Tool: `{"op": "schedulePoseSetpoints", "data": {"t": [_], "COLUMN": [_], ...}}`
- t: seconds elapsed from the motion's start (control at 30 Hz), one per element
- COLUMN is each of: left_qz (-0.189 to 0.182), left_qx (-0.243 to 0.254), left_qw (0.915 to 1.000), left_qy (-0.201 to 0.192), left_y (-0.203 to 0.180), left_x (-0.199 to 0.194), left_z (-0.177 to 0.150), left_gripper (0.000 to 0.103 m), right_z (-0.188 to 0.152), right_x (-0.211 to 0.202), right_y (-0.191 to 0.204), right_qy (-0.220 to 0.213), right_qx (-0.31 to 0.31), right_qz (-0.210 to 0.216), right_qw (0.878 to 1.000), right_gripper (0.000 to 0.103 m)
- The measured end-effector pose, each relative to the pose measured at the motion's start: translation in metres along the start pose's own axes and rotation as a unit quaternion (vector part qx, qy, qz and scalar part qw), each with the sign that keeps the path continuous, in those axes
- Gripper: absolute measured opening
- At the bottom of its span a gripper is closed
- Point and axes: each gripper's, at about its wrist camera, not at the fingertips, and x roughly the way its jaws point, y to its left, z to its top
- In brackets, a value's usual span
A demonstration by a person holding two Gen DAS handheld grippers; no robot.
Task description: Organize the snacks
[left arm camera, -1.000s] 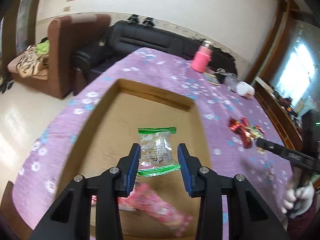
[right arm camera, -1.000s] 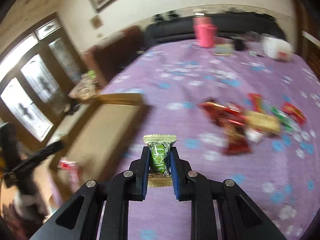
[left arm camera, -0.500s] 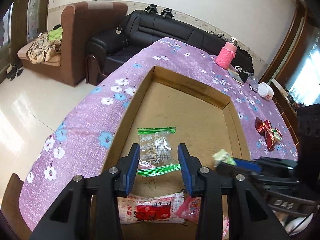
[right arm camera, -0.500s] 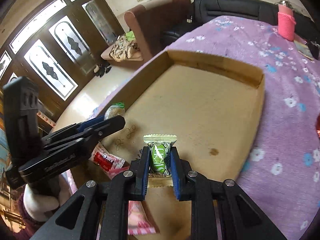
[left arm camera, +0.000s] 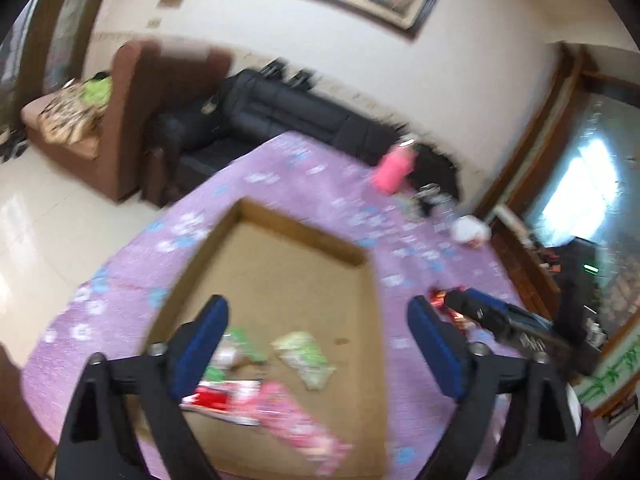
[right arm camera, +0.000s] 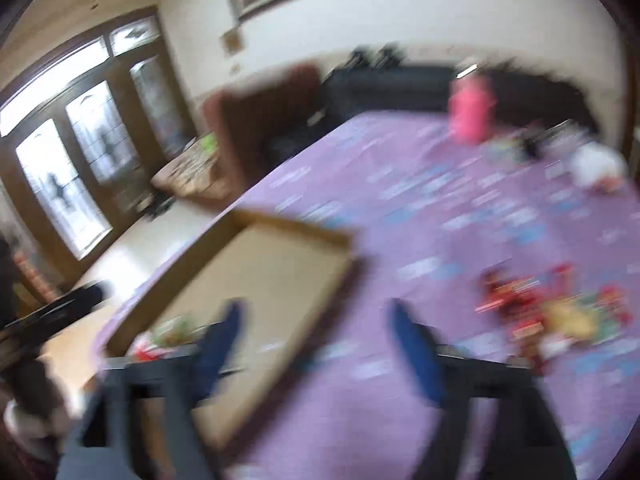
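Left tongs (left arm camera: 318, 330): opening, nothing between, above cardboard tray (left arm camera: 280, 224).
Right tongs (right arm camera: 314, 336): opening, nothing between.
Right view only: loose snack pile (right arm camera: 556, 316).
Writing: unreadable.

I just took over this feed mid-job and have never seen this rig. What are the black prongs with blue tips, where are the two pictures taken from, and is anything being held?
A person holds a two-finger gripper in each hand; each picture comes from a camera on one gripper, looking along its fingers. The left gripper is over a shallow cardboard tray on a purple flowered tablecloth. Its jaws are opening with nothing between them. Snack packets lie in the tray. The right gripper, blurred, is also opening and empty, beside the tray's edge. A pile of unsorted snacks lies on the cloth to its right.
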Motion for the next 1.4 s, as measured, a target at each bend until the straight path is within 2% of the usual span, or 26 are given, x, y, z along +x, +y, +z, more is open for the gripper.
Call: {"op": "schedulePoseSetpoints", "data": {"t": [0.1, 0.13, 0.17, 0.23, 0.3, 0.33, 0.4, 0.43, 0.47, 0.57, 0.63, 0.7, 0.77, 0.83, 0.9, 0.93, 0.97, 1.07, 1.2, 1.3, 1.4], "left_qz": [-0.065, -0.076, -0.082, -0.081, -0.074, -0.071, -0.064, -0.059, -0.056, -0.046, -0.045, -0.047, -0.051, -0.056, -0.061, -0.064, -0.067, -0.073, -0.072, -0.054, -0.03], "left_qx": [-0.001, 0.001, 0.003, 0.011, 0.015, 0.014, 0.013, 0.012, 0.013, 0.014, 0.014, 0.019, 0.026, 0.033, 0.043, 0.05, 0.056, 0.08, 0.123, 0.16, 0.196], "left_qw": [0.9979, 0.9971, 0.9965, 0.9965, 0.9966, 0.9967, 0.9971, 0.9972, 0.9974, 0.9976, 0.9975, 0.9973, 0.9966, 0.9958, 0.9944, 0.9935, 0.9925, 0.9887, 0.9811, 0.9744, 0.9676], "left_qy": [-0.003, 0.001, 0.009, 0.019, 0.031, 0.036, 0.041, 0.043, 0.045, 0.05, 0.051, 0.054, 0.058, 0.064, 0.074, 0.08, 0.085, 0.104, 0.131, 0.148, 0.156], "left_y": [-0.027, -0.033, -0.042, -0.052, -0.057, -0.058, -0.058, -0.058, -0.059, -0.057, -0.058, -0.062, -0.066, -0.071, -0.079, -0.084, -0.088, -0.106, -0.132, -0.147, -0.156], "left_x": [-0.001, 0.001, 0.006, 0.013, 0.02, 0.023, 0.026, 0.027, 0.027, 0.03, 0.031, 0.033, 0.038, 0.041, 0.047, 0.05, 0.052, 0.062, 0.082, 0.097, 0.113], "left_z": [-0.012, -0.015, -0.019, -0.024, -0.028, -0.029, -0.031, -0.032, -0.032, -0.035, -0.035, -0.036, -0.038, -0.041, -0.045, -0.048, -0.05, -0.061, -0.078, -0.089, -0.093], "left_gripper": [0.093, 0.093, 0.093, 0.093, 0.093, 0.093, 0.093, 0.093, 0.093, 0.093, 0.093, 0.093, 0.093, 0.093, 0.093, 0.093, 0.093, 0.093, 0.093, 0.093, 0.093], "right_z": [0.012, 0.015, 0.016, 0.019, 0.019, 0.019, 0.019, 0.017, 0.014, 0.006, -0.008, -0.025, -0.037, -0.04, -0.043, -0.046, -0.047, -0.061, -0.069, -0.067, -0.071], "right_x": [0.012, 0.018, 0.026, 0.05, 0.07, 0.081, 0.104, 0.112, 0.121, 0.124, 0.115, 0.098, 0.068, 0.03, -0.002, -0.014, -0.021, -0.024, -0.001, 0.025, 0.035], "right_y": [-0.054, -0.069, -0.081, -0.101, -0.108, -0.108, -0.11, -0.114, -0.113, -0.102, -0.086, -0.075, -0.075, -0.091, -0.112, -0.121, -0.127, -0.139, -0.134, -0.123, -0.112], "right_qy": [0.034, 0.045, 0.056, 0.084, 0.095, 0.102, 0.117, 0.127, 0.139, 0.158, 0.184, 0.214, 0.207, 0.156, 0.11, 0.093, 0.083, 0.09, 0.107, 0.124, 0.13], "right_qx": [0.036, 0.049, 0.057, 0.076, 0.081, 0.079, 0.084, 0.086, 0.089, 0.08, 0.053, 0.038, 0.045, 0.068, 0.092, 0.099, 0.105, 0.144, 0.167, 0.172, 0.149], "right_qz": [-0.059, -0.063, -0.063, -0.062, -0.055, -0.061, -0.072, -0.073, -0.062, -0.006, 0.039, 0.095, 0.146, 0.137, 0.103, 0.079, 0.065, 0.069, 0.048, 0.026, -0.006], "right_qw": [0.997, 0.996, 0.995, 0.992, 0.991, 0.99, 0.987, 0.985, 0.984, 0.984, 0.981, 0.971, 0.966, 0.976, 0.984, 0.988, 0.989, 0.983, 0.979, 0.977, 0.98], "right_gripper": [0.098, 0.095, 0.083, 0.066, 0.057, 0.049, 0.044, 0.037, 0.031, 0.023, 0.023, 0.024, 0.024, 0.024, 0.043, 0.063, 0.071, 0.072, 0.071, 0.071, 0.071]}}
